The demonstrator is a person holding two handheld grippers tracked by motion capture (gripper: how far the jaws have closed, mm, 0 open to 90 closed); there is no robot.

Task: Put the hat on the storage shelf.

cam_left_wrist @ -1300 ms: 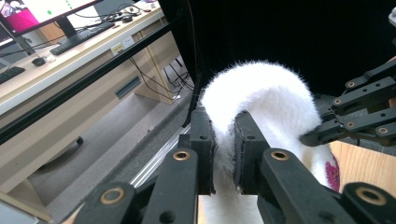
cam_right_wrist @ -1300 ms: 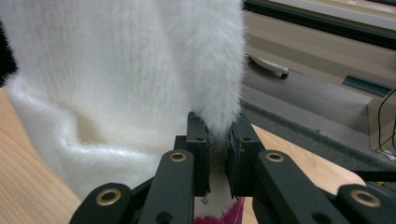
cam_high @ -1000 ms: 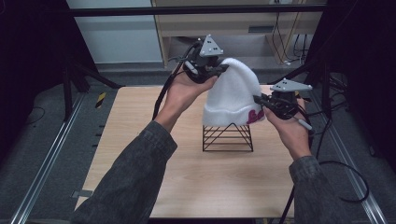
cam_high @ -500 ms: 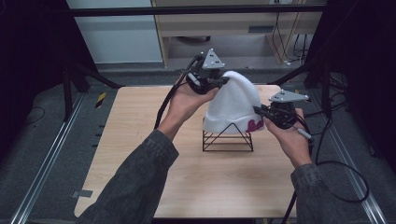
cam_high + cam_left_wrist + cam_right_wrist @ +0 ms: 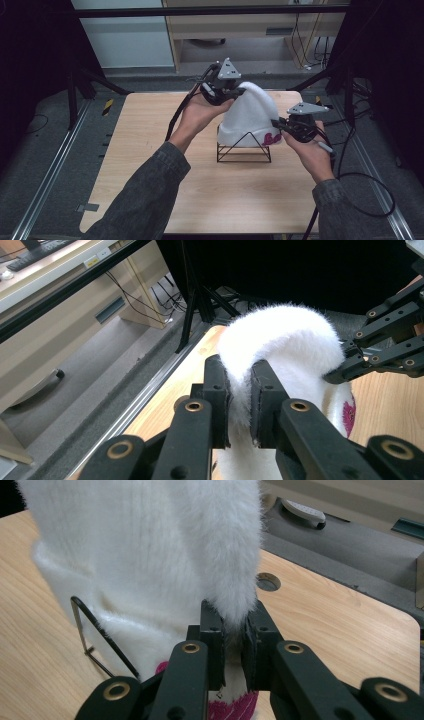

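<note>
White fuzzy knit hat point(image 5: 250, 117) sat draped over the black wire stand point(image 5: 243, 149) on the table point(image 5: 150, 150); since a second ago it had sunk lower; left hand-held gripper point(image 5: 239, 91) pinched its crown, right hand-held gripper point(image 5: 276, 124) its brim.

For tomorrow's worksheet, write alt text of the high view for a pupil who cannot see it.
A person at a wooden table holds a fluffy white hat that is draped over a black wire stand. The left gripper pinches the hat's top. The right gripper pinches its lower edge near a pink mark.
</note>
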